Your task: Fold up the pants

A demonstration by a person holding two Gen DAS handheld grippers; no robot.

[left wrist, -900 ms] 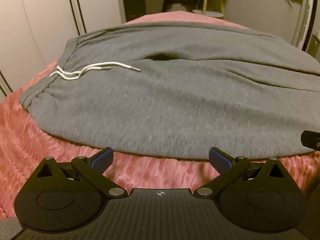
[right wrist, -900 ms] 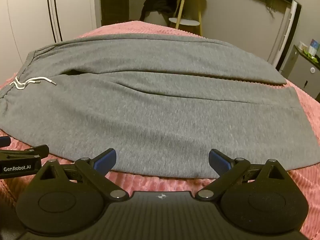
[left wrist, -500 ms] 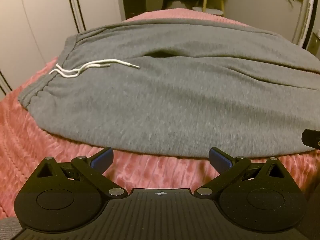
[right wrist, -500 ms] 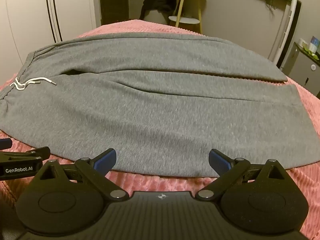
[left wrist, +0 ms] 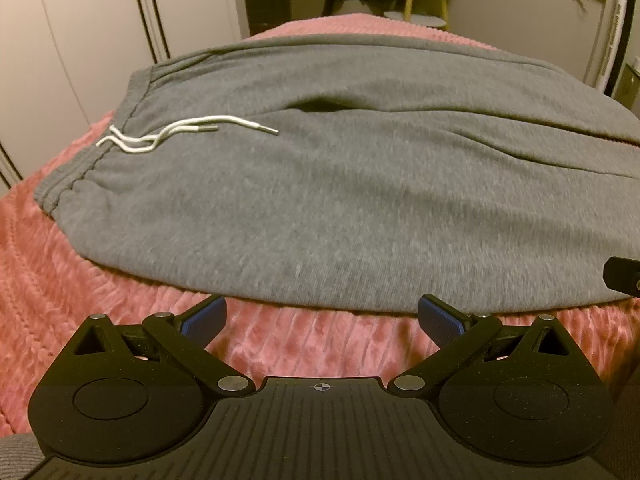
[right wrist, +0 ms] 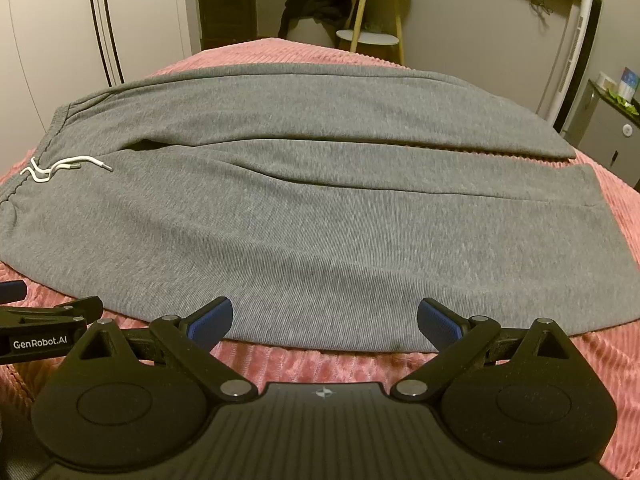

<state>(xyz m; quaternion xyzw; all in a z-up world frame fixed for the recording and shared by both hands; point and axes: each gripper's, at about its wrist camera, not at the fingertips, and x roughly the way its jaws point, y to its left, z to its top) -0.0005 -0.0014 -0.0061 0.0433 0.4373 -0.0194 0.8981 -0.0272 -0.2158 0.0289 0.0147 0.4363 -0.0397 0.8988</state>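
Note:
Grey sweatpants point(left wrist: 340, 184) lie flat on a pink bedspread point(left wrist: 60, 280), waistband to the left with a white drawstring point(left wrist: 176, 134), legs running right. They also show in the right wrist view point(right wrist: 320, 208), where both leg ends lie at the right. My left gripper point(left wrist: 322, 316) is open and empty, just short of the near hem by the waist end. My right gripper point(right wrist: 324, 320) is open and empty, its fingertips over the near edge of the front leg. The left gripper's side shows in the right wrist view point(right wrist: 40, 320).
White wardrobe doors point(right wrist: 60, 40) stand at the left. A small wooden side table point(right wrist: 372, 20) with dark clothes draped beside it stands behind the bed. A grey cabinet point(right wrist: 612, 136) is at the far right. The pink bedspread point(right wrist: 600, 360) shows around the pants.
Both grippers have crept slightly forward toward the near edge of the pants. The pants have not moved and both grippers stay open.

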